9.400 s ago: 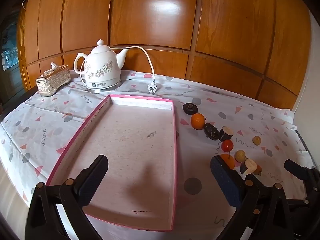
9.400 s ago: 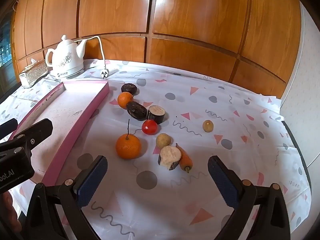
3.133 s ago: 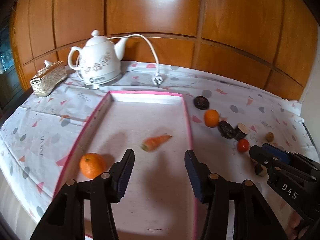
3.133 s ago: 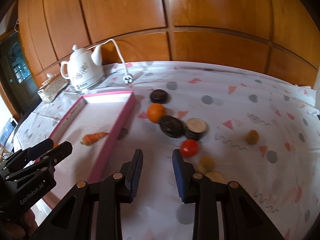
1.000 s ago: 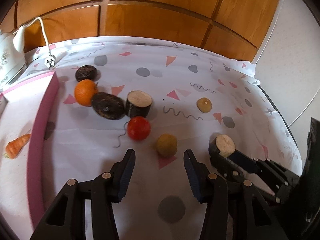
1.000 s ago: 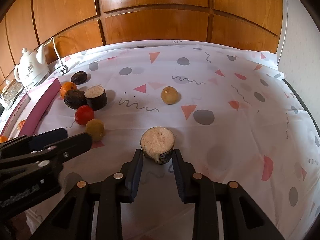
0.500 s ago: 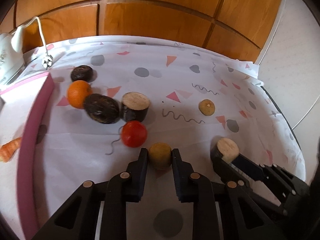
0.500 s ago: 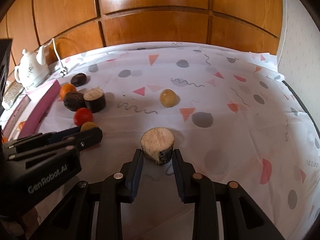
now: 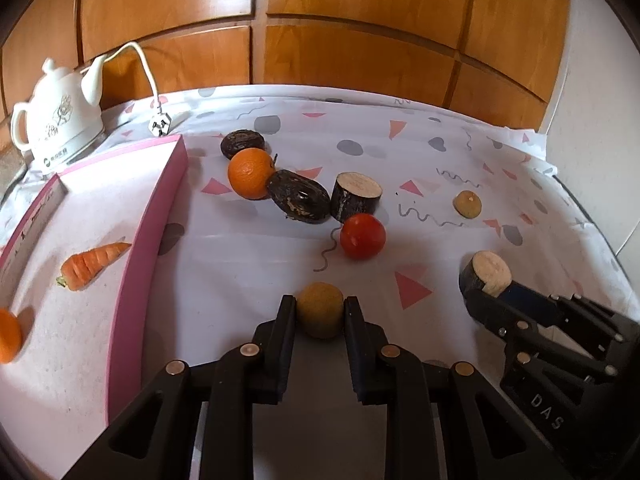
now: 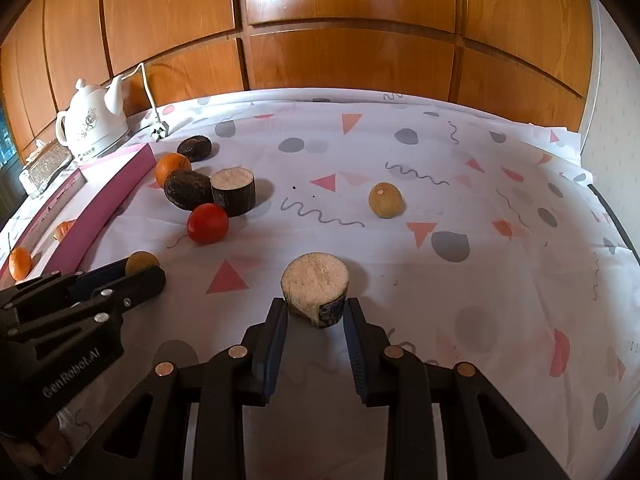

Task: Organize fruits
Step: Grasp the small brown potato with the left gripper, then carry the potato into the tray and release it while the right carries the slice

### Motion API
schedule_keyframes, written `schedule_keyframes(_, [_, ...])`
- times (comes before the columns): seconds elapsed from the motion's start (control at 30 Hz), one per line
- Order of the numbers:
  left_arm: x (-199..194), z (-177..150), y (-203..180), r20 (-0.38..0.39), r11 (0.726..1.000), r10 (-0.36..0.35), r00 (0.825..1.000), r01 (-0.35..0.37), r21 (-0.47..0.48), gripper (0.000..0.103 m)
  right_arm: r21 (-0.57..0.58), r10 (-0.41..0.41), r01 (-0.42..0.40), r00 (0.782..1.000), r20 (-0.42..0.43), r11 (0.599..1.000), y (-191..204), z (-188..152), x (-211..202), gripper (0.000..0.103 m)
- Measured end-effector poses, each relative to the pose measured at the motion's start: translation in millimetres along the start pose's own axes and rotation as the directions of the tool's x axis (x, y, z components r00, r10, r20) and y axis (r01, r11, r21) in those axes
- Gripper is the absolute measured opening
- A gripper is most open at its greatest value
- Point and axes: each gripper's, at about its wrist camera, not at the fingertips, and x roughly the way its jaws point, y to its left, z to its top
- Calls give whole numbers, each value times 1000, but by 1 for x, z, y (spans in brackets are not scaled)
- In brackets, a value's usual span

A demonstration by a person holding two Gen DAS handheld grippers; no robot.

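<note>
My left gripper [image 9: 320,310] is shut on a small tan round fruit [image 9: 320,315] and holds it above the tablecloth. My right gripper [image 10: 316,312] is shut on a cut cylinder piece with a pale top and dark skin [image 10: 315,288]; it also shows in the left wrist view [image 9: 486,273]. The pink tray [image 9: 132,280] at the left holds a carrot [image 9: 92,266] and an orange [image 9: 8,340]. On the cloth lie a red tomato [image 9: 363,236], another orange [image 9: 251,173], two dark fruits [image 9: 298,196], a second cut cylinder [image 9: 355,197] and a tan fruit [image 9: 467,204].
A white kettle [image 9: 60,120] with its cord and plug [image 9: 160,125] stands at the back left beside a tissue box [image 10: 44,166]. Wood panelling [image 9: 320,32] runs behind the table. A white wall [image 9: 592,100] closes the right side.
My left gripper has lifted with the tan fruit and swung left, bringing the pink tray back into view. My right gripper stays shut on the cut cylinder.
</note>
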Motion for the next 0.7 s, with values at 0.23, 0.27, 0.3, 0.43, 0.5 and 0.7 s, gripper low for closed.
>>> schedule_keyframes(0.23, [0, 1, 2, 3, 1000, -9, 1000, 9, 2, 24, -27, -22, 22, 1000, 3, 999, 3, -1, 2, 29])
schedule_keyframes(0.27, [0, 1, 1, 3, 1000, -9, 1000, 9, 2, 23, -30, -24, 24, 1000, 4, 999, 4, -1, 2, 29])
schedule_keyframes(0.3, [0, 1, 1, 4, 1000, -6, 1000, 6, 6, 23, -32, -26, 26, 1000, 4, 999, 4, -1, 2, 29])
schedule_keyframes(0.43, [-3, 1, 1, -4, 1000, -5, 1000, 5, 4, 23, -39, -32, 32, 999, 4, 999, 5, -2, 2, 29])
schedule_keyframes(0.5, [-7, 2, 3, -13, 1000, -10, 1000, 10, -11, 23, -44, -37, 37, 999, 3, 998, 6, -1, 2, 29])
schedule_keyframes(0.7, [-25, 3, 9, -5, 1000, -9, 1000, 9, -27, 23, -38, -37, 36, 999, -15, 999, 8, 2, -4, 29])
